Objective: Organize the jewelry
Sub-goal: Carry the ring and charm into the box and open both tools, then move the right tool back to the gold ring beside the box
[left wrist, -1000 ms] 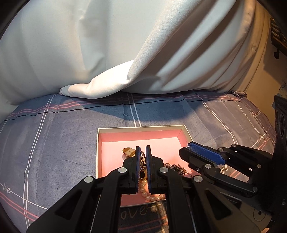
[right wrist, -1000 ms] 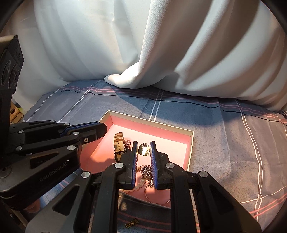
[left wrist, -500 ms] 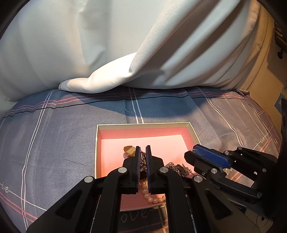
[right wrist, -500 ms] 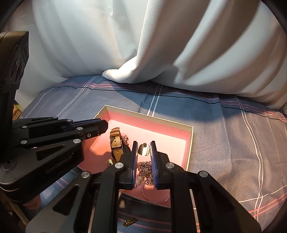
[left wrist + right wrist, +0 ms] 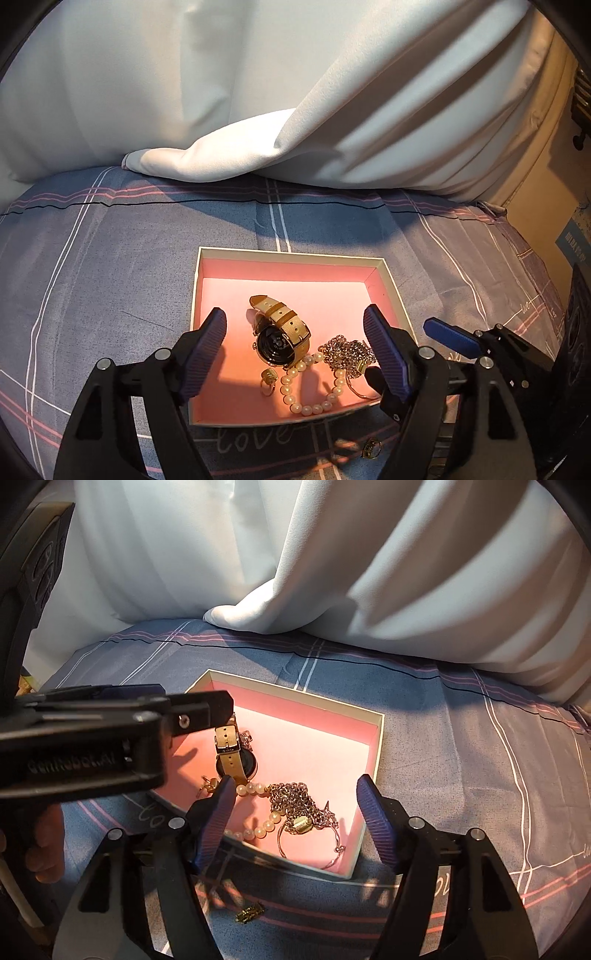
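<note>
A shallow box with a white rim and pink lining lies on the bed. In it are a gold-strapped watch, a pearl bracelet, a heaped chain necklace and a small ring. My left gripper hovers over the watch, its jaws opening wide with nothing pressed between the pads. In the right wrist view, my right gripper hangs over the chain and a thin bangle. Its jaws are opening too and hold nothing. The watch lies under the left gripper's finger.
A small gold piece lies on the blue checked bedsheet in front of the box. White curtains hang behind and drape onto the bed. A hand grips the left tool at the left edge.
Both grippers went from shut to wide open. With the fingers apart, the watch, pearls and chain in the box now show fully.
</note>
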Motion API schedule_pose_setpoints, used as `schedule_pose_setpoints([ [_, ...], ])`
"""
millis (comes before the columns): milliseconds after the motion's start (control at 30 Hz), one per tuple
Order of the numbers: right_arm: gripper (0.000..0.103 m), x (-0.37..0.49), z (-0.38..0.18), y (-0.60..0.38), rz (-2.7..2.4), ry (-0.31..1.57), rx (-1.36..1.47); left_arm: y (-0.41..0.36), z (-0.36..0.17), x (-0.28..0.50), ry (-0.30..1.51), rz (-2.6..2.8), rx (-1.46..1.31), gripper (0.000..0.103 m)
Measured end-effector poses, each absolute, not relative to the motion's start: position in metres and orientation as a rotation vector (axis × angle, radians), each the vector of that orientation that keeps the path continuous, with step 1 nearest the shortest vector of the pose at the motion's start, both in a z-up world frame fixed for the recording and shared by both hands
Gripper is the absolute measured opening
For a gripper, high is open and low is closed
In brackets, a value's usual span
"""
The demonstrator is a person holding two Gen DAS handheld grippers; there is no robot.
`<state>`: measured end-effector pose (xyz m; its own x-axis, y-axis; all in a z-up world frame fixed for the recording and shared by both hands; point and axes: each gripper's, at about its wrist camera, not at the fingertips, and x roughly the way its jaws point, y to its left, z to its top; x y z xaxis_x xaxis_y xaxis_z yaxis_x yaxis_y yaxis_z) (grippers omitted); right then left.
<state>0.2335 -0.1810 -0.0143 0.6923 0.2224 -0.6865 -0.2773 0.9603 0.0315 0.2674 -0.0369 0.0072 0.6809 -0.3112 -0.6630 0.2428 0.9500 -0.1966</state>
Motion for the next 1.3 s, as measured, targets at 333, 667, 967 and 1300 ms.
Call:
schedule_pose_setpoints([
  [333,0.079,0.164,-0.042,-0.206,0.282,0.778,-0.043,-0.017,-0.02,0.196,0.75,-0.362,-0.148,0.096],
  [667,0.083,0.136,-0.069,-0.205,0.287,0.829,-0.03,-0.03,-0.066,0.163,0.764,-0.281,0.057,0.096],
  [967,0.083,0.131,-0.082,-0.197,0.298,0.86,-0.035,-0.017,-0.067,0.159,0.745,-0.308,-0.048,0.096],
  [1300,0.084,0.144,-0.091,-0.179,0.338,0.868,-0.074,-0.017,-0.076,0.173,0.841,-0.287,-0.033,0.096],
])
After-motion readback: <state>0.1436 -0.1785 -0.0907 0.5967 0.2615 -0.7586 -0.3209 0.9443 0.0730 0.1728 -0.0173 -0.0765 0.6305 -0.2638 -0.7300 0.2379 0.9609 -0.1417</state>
